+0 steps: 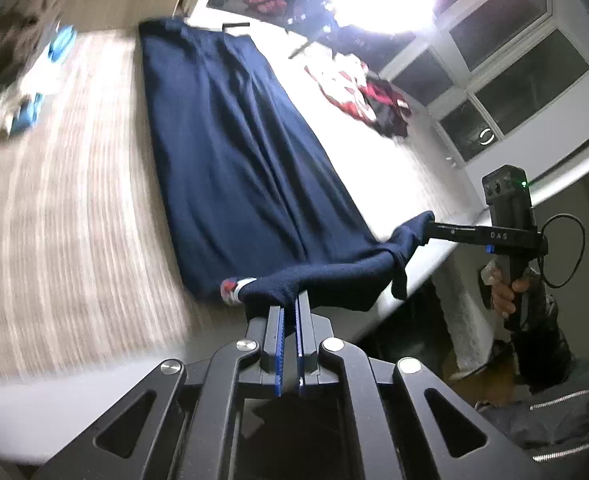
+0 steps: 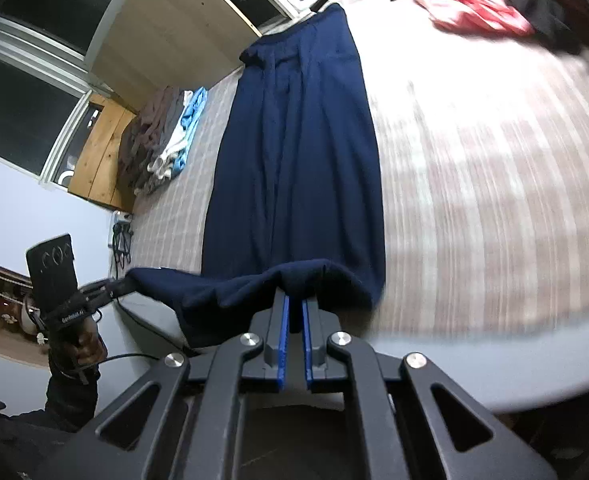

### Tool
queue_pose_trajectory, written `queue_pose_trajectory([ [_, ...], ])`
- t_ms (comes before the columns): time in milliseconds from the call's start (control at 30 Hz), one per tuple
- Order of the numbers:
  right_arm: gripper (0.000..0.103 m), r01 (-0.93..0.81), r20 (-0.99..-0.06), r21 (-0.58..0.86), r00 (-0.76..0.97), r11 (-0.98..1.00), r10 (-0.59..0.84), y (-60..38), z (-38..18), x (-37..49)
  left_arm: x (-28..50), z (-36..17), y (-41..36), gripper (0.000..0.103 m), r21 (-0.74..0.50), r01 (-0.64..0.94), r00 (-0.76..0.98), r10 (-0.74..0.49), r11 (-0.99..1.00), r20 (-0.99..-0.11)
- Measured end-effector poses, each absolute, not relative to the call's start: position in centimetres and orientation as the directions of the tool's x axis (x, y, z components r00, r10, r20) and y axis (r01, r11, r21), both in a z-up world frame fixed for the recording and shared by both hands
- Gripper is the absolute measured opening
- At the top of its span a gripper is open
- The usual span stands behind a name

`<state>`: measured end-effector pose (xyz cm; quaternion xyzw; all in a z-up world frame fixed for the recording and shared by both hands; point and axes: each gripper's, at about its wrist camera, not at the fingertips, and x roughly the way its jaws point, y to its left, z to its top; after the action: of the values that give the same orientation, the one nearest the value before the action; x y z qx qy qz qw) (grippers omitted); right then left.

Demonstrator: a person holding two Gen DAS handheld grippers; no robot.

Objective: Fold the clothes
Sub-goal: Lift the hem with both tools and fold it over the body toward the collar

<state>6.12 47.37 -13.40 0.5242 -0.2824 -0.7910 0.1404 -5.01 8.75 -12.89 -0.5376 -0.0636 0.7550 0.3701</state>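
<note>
A long navy garment (image 1: 234,140) lies flat along the striped bed, stretching away from me. My left gripper (image 1: 290,300) is shut on its near edge, beside a small red and white label (image 1: 233,289). My right gripper (image 1: 428,226) shows at the right, shut on the other near corner. In the right wrist view the same garment (image 2: 294,140) runs up the frame. There the right gripper (image 2: 294,300) pinches the near hem, and the left gripper (image 2: 122,286) holds the corner at the left. The near edge hangs lifted between both grippers.
A loose red, white and black clothes pile (image 1: 362,96) lies at the bed's far side (image 2: 482,4). A folded stack of brown, white and blue clothes (image 2: 162,132) sits beside the garment. Striped bedcover (image 2: 474,200) stretches on the right. Windows and a wall lie beyond.
</note>
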Motion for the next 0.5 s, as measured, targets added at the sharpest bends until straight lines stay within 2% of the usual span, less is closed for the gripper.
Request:
queue_pose_trajectory([
  [100,0.006,-0.061,-0.767,0.577,-0.384,-0.814,-0.514,46.5,-14.2,-1.0,-10.9,-14.0,10.2,0.004,-0.472,-0.456,-0.178,0.597,-0.754,-0.782],
  [133,0.007,-0.063,-0.778,0.568,-0.365,-0.820,-0.511,47.0,-14.9,-3.5,-13.2,-15.0,10.5,0.008,-0.468,-0.431,-0.180,0.581,-0.772,-0.793],
  [200,0.014,-0.093,-0.816,0.536,-0.313,-0.839,-0.487,47.5,-16.1,-6.3,-17.5,-17.1,10.8,0.010,-0.435,-0.363,-0.179,0.519,-0.824,-0.836],
  [267,0.017,-0.121,-0.849,0.501,-0.259,-0.857,-0.460,48.0,-17.2,-9.0,-20.7,-18.7,11.1,0.010,-0.395,-0.298,-0.168,0.456,-0.869,-0.874],
  [333,0.022,-0.147,-0.879,0.464,-0.203,-0.874,-0.432,48.5,-18.3,-11.8,-21.4,-18.3,10.6,0.015,-0.406,-0.297,-0.176,0.467,-0.865,-0.867],
  [367,0.030,-0.121,-0.877,0.459,-0.218,-0.880,-0.428,48.6,-17.7,-11.6,-21.1,-17.8,10.3,0.018,-0.403,-0.307,-0.186,0.470,-0.862,-0.863],
  [400,0.031,-0.093,-0.874,0.455,-0.236,-0.886,-0.424,48.6,-17.1,-11.4,-20.7,-17.2,10.0,0.022,-0.401,-0.320,-0.196,0.474,-0.858,-0.858],
  [500,0.032,0.020,-0.870,0.430,-0.257,-0.903,-0.420,47.2,-15.9,-10.4,-18.7,-16.3,10.5,0.024,-0.397,-0.408,-0.176,0.497,-0.822,-0.850],
])
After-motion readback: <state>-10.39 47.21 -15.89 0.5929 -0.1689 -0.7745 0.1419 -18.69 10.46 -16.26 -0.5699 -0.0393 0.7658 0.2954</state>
